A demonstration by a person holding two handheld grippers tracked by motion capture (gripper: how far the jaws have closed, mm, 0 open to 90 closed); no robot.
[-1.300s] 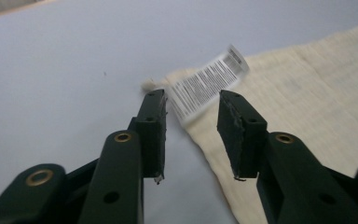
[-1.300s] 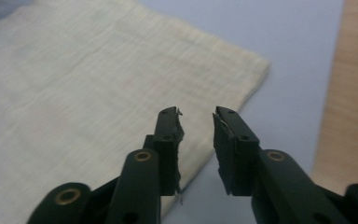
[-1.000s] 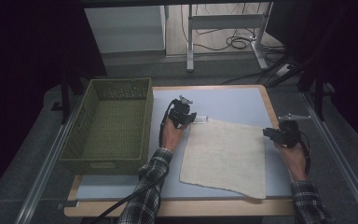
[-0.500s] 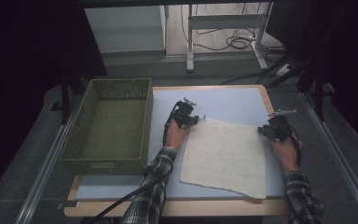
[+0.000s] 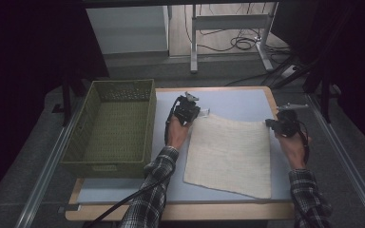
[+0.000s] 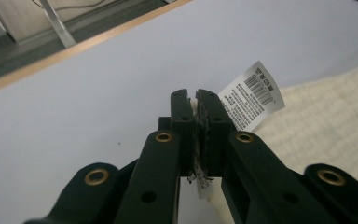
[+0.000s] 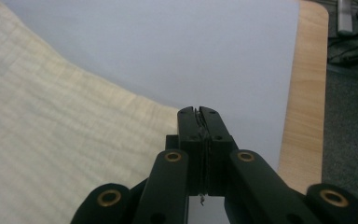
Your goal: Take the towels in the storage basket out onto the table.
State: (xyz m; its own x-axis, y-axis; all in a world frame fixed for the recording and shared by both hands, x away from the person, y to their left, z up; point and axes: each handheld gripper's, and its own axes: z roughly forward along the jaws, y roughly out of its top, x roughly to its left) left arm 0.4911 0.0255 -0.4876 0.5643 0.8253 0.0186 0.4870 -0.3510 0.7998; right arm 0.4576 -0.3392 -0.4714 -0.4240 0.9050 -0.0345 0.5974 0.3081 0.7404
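Dim room, dark surround, a wooden-edged table [image 5: 266, 97] with a pale blue mat is seen centre frame in the high view; cables and a desk frame sit on the floor at the top. A green woven basket [image 5: 111, 128] is placed at the left of the table, just beside the mat edge. A cream cloth [image 5: 230, 154] is laid flat on the mat, centre right, reaching toward the lower right.

The left gripper [image 5: 196, 113] is seen at the cloth's upper left corner. In the left gripper view its jaws are clamped on that corner, frayed cloth edge pinched between them, with a white barcode tag [image 6: 251, 95] sticking out to the right of the jaws (tag is sewn to the cloth, it seems). Its jaws have just been closing, with cloth between them.

The right gripper [image 5: 272, 124] is seen at the cloth's upper right corner, right of centre. In the right gripper view the jaws are pressed together on the thin cloth edge, threads visible in the seam between them. Its jaws have just been closing too.

Compared with a second ago: both grippers have been brought in onto the far corners; the right one was further right and lower, off the cloth edge. The cloth's top edge is now slightly raised and bowed between the two grips. Basket unchanged.
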